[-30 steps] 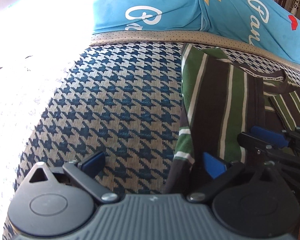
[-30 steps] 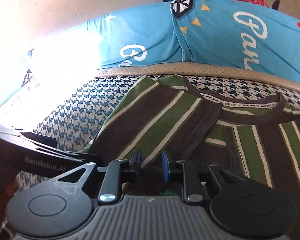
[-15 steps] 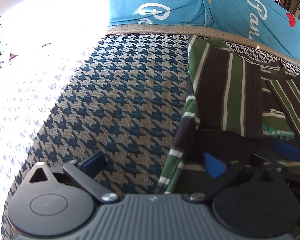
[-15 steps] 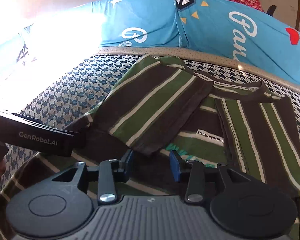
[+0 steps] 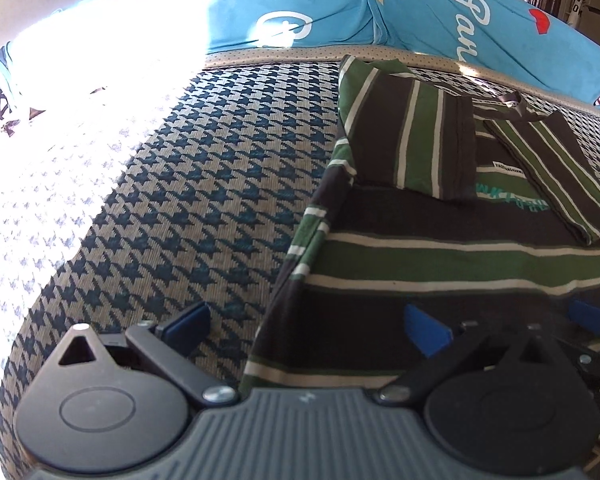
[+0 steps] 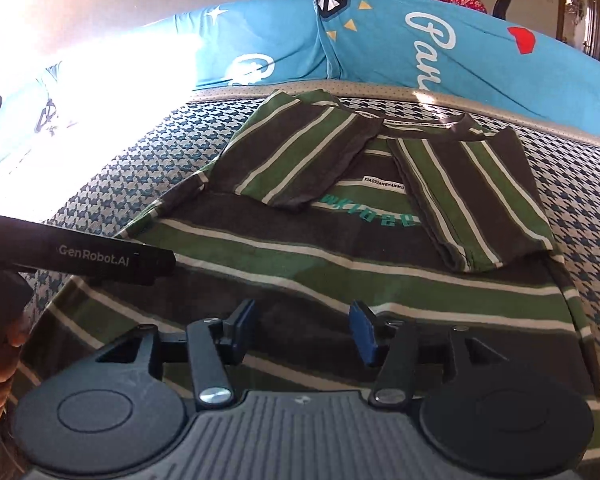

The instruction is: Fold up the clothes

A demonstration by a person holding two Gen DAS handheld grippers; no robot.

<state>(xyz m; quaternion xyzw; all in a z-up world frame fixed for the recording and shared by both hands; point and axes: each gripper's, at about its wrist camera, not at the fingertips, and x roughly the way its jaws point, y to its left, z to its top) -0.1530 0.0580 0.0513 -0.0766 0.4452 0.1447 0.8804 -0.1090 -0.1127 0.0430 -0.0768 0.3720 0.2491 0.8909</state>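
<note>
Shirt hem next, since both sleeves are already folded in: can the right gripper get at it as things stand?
Probably yes. The right gripper hangs just over the shirt near its hem, jaws opening with nothing between them. The left gripper sits off to one side, not across the way.

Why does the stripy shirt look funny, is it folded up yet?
Partly folded. Both sleeves of the striped shirt lie turned in over its front, but its lower half is spread flat on the cushion.

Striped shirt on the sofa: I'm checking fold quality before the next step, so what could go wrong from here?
1. The striped shirt has its left edge bunched; folding up now may crease it.
2. The folded-in sleeves lie loose and could slip.
3. The right gripper is opening and grips nothing.
</note>
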